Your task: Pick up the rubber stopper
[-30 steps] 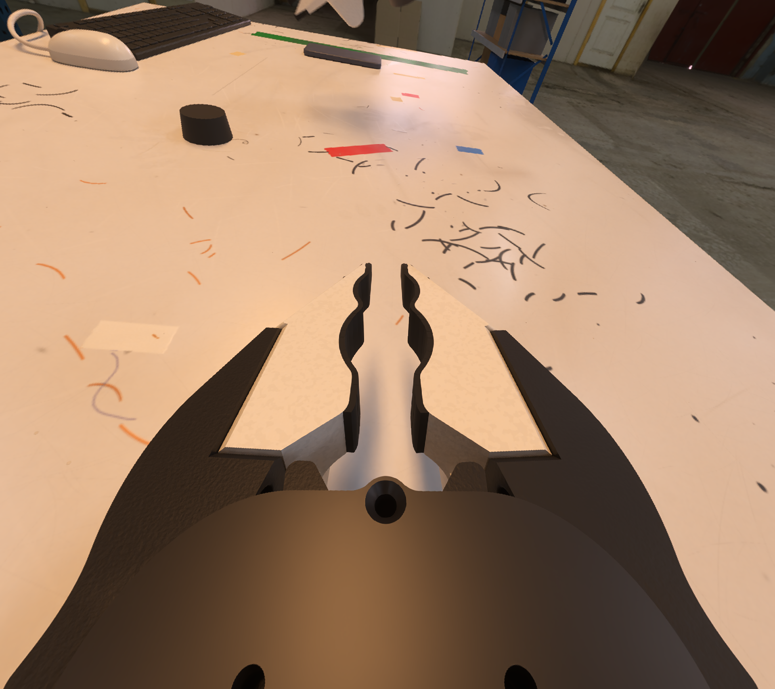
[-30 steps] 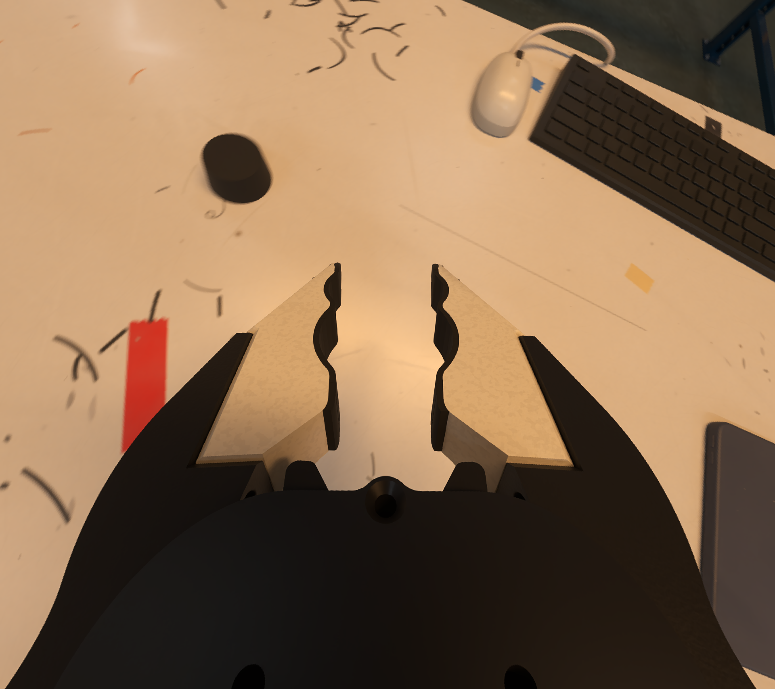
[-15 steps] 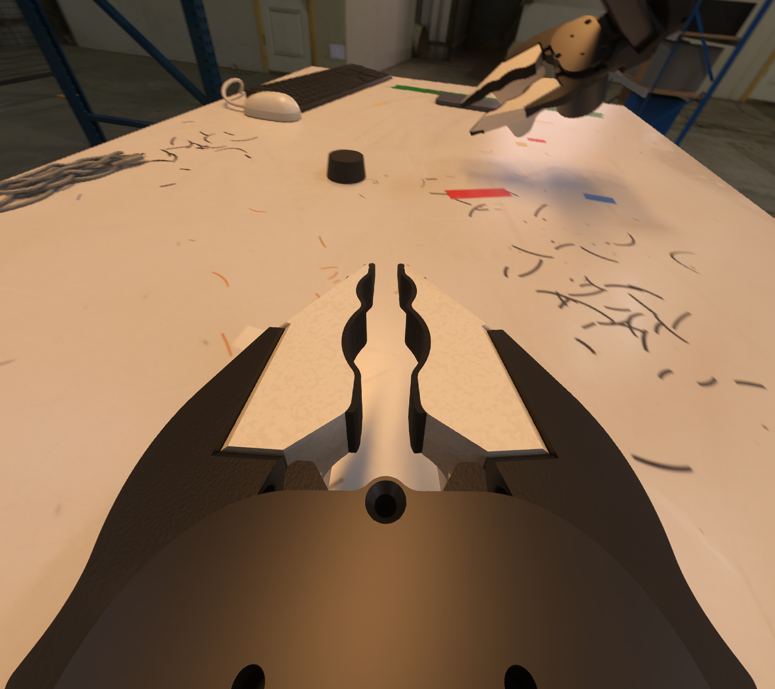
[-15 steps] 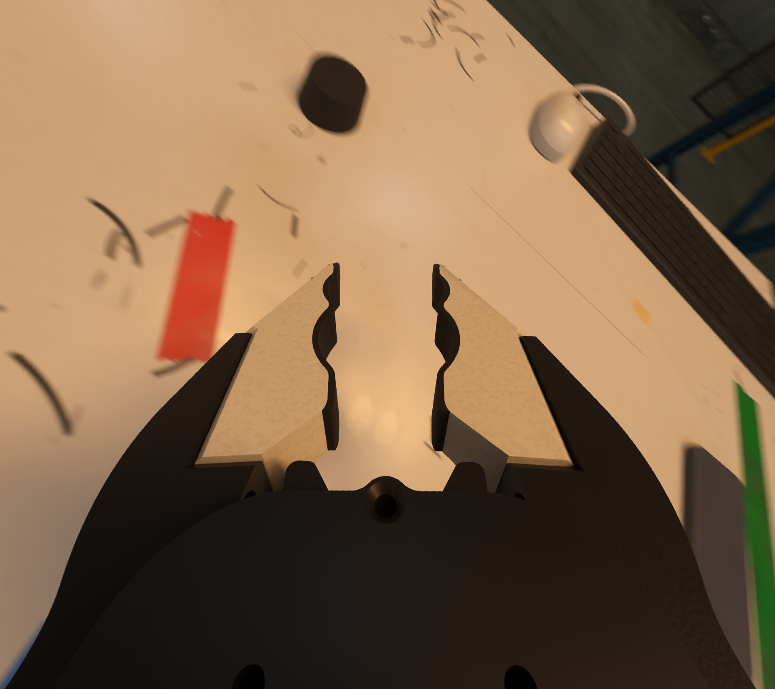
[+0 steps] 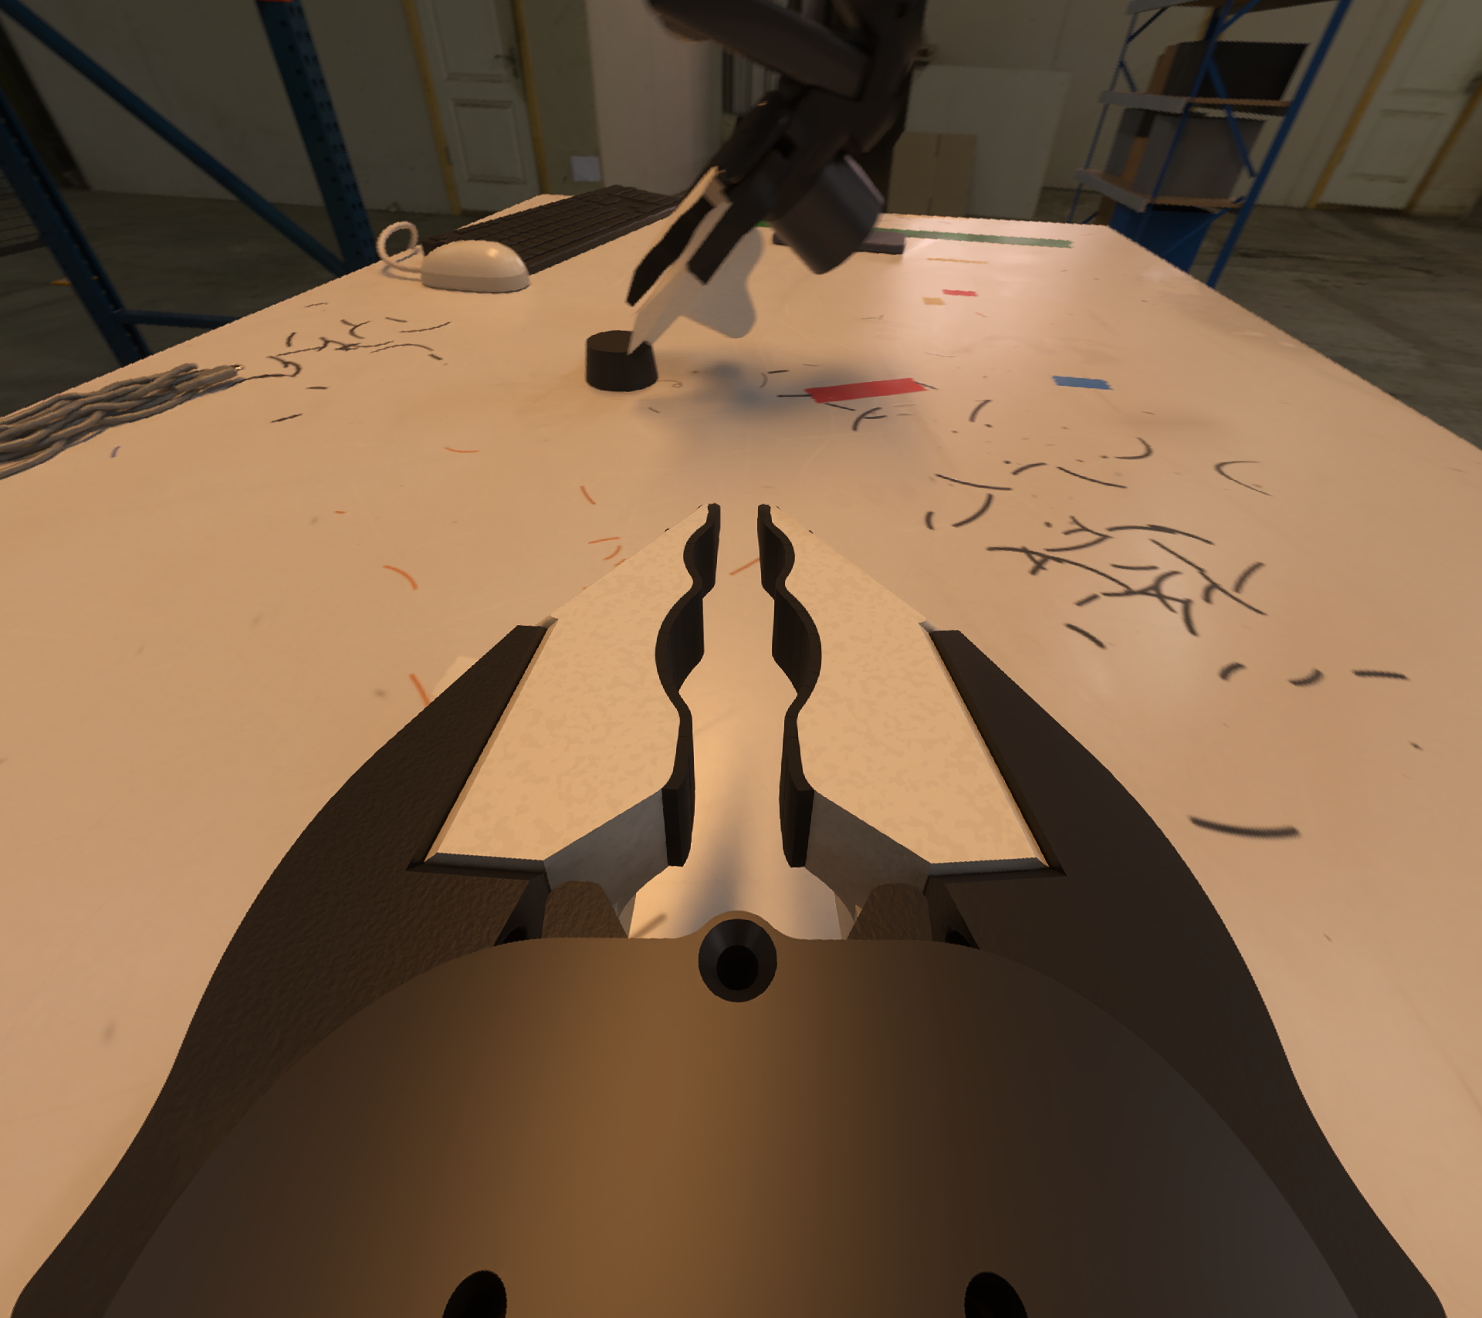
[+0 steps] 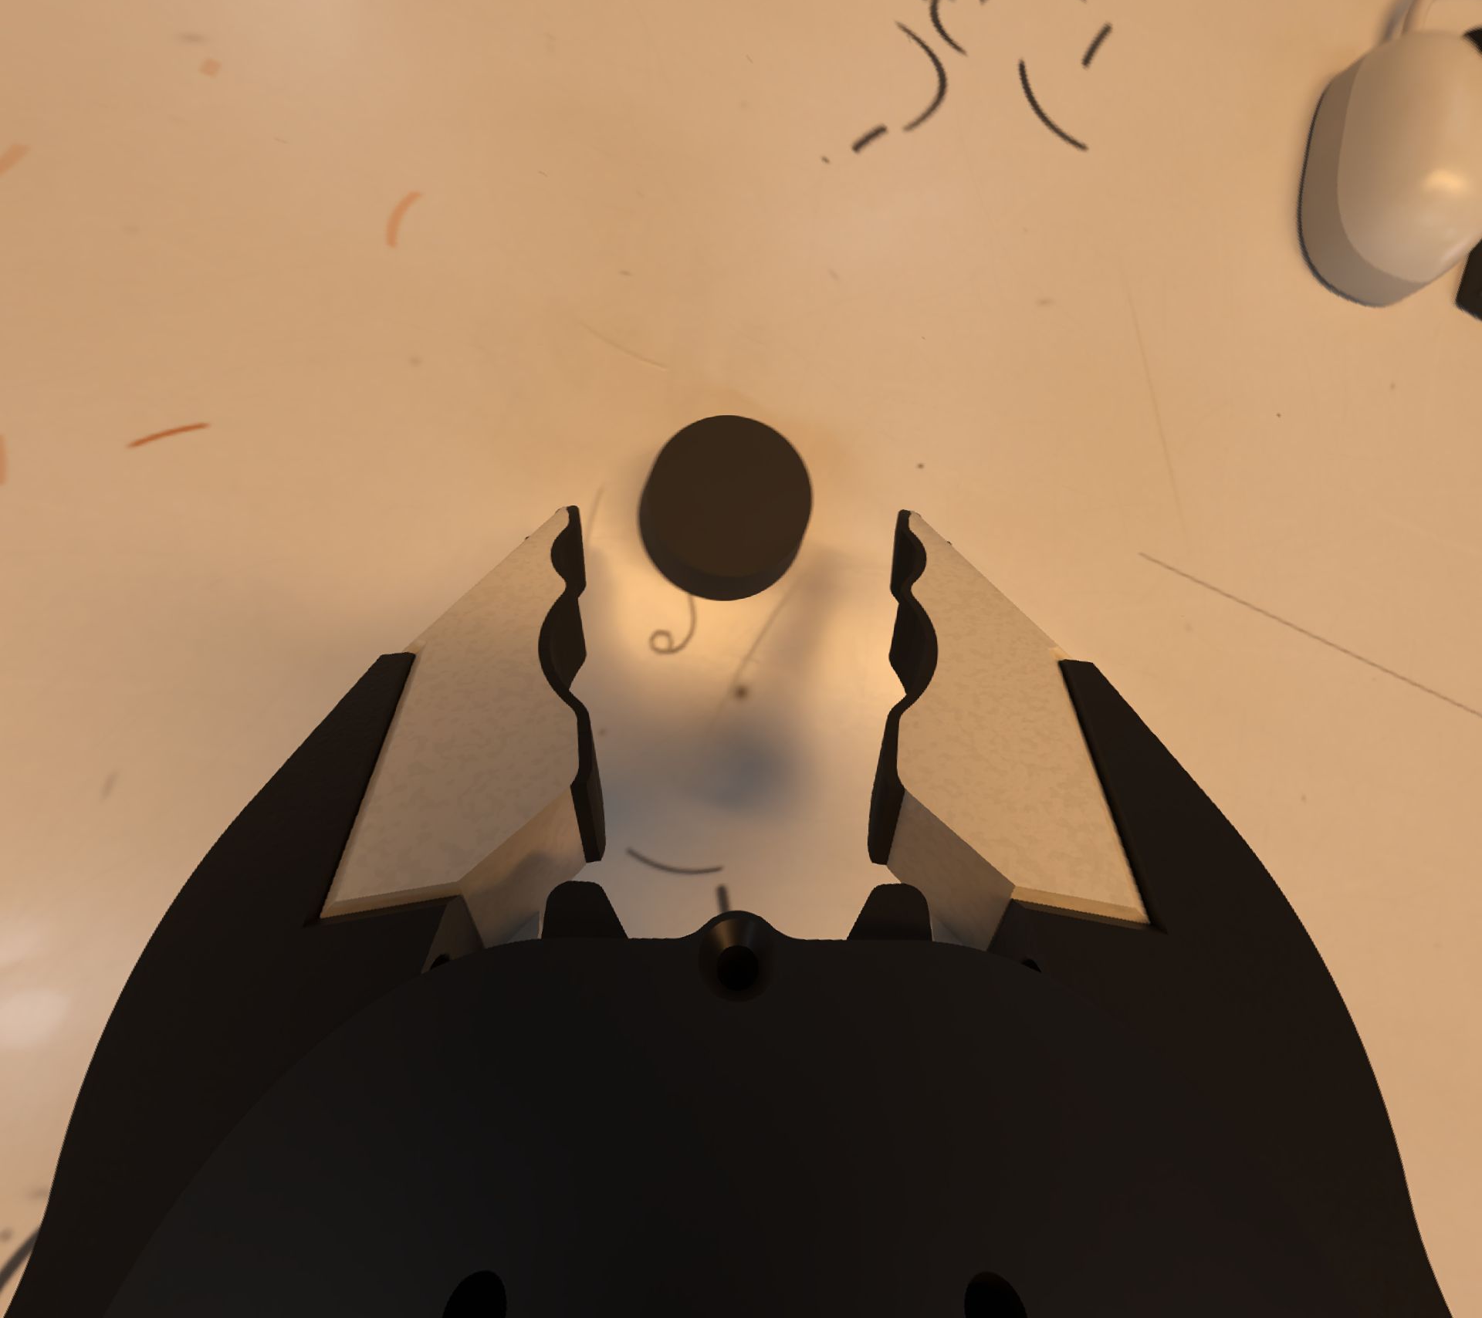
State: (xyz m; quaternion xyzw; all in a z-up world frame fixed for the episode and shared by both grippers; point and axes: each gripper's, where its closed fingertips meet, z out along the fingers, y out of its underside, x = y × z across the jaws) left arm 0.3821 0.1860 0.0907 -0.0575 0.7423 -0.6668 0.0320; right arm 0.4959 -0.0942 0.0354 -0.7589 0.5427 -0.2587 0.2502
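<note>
The rubber stopper (image 5: 619, 361) is a short black tapered plug standing on the cream table (image 5: 240, 598), far ahead of my left gripper (image 5: 738, 510). The left gripper's fingers are almost together with nothing between them, and it hovers low over the table. My right gripper (image 6: 738, 518) is open wide and points steeply down. In the right wrist view the stopper (image 6: 726, 506) sits centred between its fingertips, with a gap on both sides. In the left wrist view the right gripper (image 5: 657, 325) has its tips at the stopper's top, not closed on it.
A white mouse (image 5: 475, 267) and a black keyboard (image 5: 561, 225) lie at the far left; the mouse (image 6: 1395, 173) also shows at the right wrist view's right edge. A grey braided cable (image 5: 96, 398) lies at the left edge. Red tape (image 5: 862, 390) lies right of the stopper. Blue racks flank the table.
The right gripper has swung over and down onto the stopper and opened wider. The left gripper stayed shut while its view shifted so the stopper sits more centrally ahead.
</note>
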